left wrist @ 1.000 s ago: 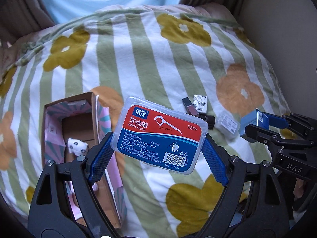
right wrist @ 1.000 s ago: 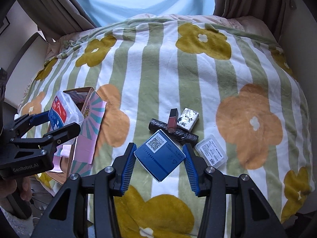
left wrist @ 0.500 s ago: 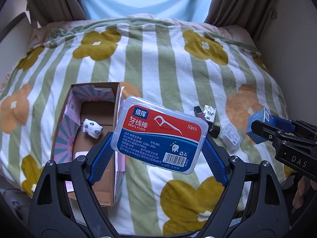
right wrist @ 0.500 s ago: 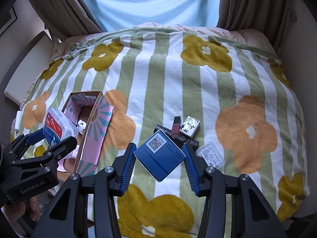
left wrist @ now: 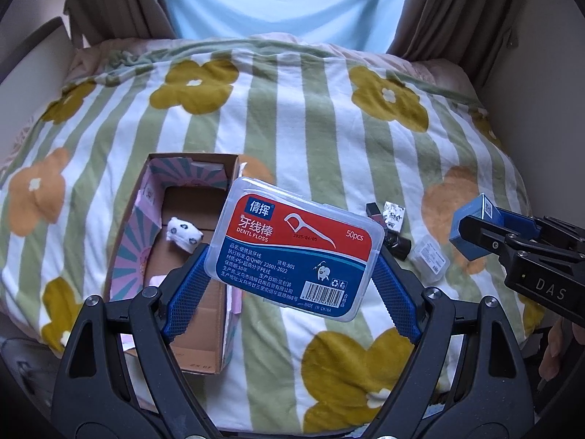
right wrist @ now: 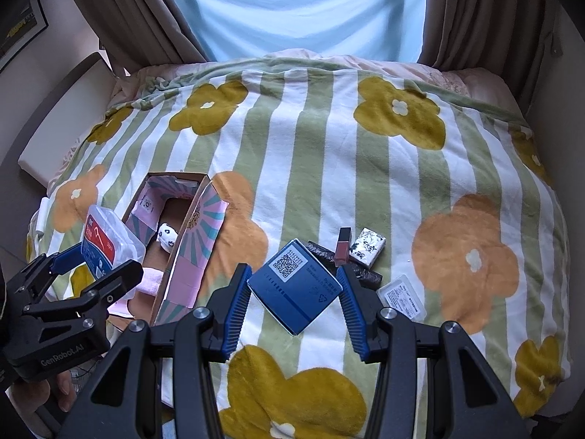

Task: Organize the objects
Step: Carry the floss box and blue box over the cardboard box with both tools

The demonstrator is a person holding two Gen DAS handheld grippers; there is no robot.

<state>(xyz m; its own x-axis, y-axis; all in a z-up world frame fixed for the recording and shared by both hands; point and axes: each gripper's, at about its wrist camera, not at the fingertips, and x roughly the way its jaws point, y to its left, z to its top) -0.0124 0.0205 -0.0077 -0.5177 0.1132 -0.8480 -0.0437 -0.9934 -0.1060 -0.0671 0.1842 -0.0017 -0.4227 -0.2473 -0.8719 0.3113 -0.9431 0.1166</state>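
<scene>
My left gripper (left wrist: 290,259) is shut on a clear dental floss box (left wrist: 296,248) with a red and blue label, held above the bed beside the open cardboard box (left wrist: 226,168). My right gripper (right wrist: 294,285) is shut on a blue carton (right wrist: 296,287) with a QR label, held above the blanket. The cardboard box (right wrist: 199,226) holds a small white spotted packet (left wrist: 182,235) and something pink. On the blanket lie a lipstick (right wrist: 343,246), a white patterned packet (right wrist: 367,247), a dark roll (right wrist: 365,274) and a small clear case (right wrist: 402,300).
A striped flower blanket (right wrist: 329,153) covers the bed. Curtains (right wrist: 131,18) and a bright window stand behind it. A wall runs along the bed's right side (left wrist: 541,109). A pale board (right wrist: 62,124) is at the left edge.
Both grippers have risen and pulled back with their loads, so more of the bed and window shows. The cardboard box now shows whole in the left wrist view.
</scene>
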